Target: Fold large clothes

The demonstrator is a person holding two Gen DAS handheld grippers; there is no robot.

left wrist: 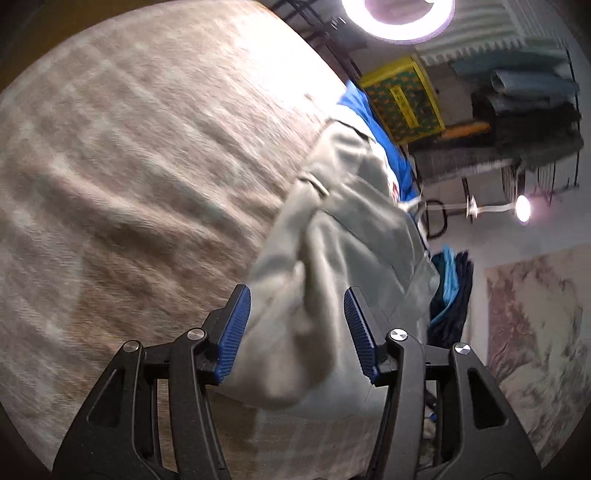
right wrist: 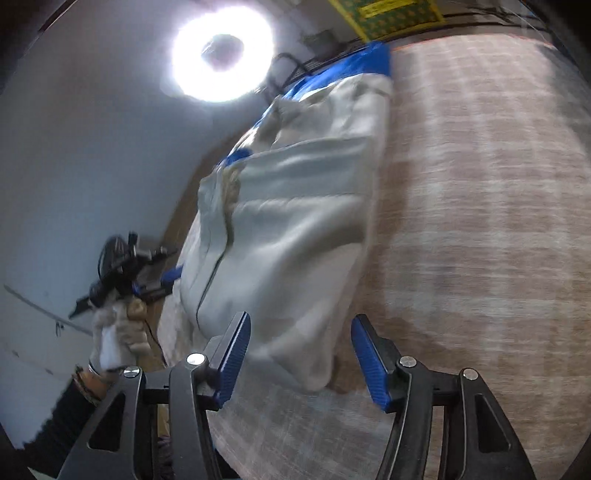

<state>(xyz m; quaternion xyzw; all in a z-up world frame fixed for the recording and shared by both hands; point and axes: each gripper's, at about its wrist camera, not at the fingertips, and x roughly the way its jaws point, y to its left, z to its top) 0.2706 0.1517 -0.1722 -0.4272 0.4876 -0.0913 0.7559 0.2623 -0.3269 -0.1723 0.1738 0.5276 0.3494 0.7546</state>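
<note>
A large pale grey garment (left wrist: 343, 229) lies bunched on a beige checked bedspread (left wrist: 129, 166), over a blue cloth (left wrist: 373, 118). My left gripper (left wrist: 297, 332) is open, its blue pads (left wrist: 234, 332) on either side of a fold of the garment's near end, not closed on it. In the right wrist view the same garment (right wrist: 291, 221) lies with its corner between the open jaws of my right gripper (right wrist: 301, 358). The left gripper (right wrist: 147, 273) shows there too, held in a hand at the garment's far side.
A ring light (left wrist: 397, 18) glares overhead and also shows in the right wrist view (right wrist: 221, 51). A yellow patterned box (left wrist: 404, 99), a rack of folded clothes (left wrist: 532, 110) and a dark blue pile (left wrist: 450, 291) stand beyond the bed's edge. The bedspread (right wrist: 480, 221) extends wide to the right.
</note>
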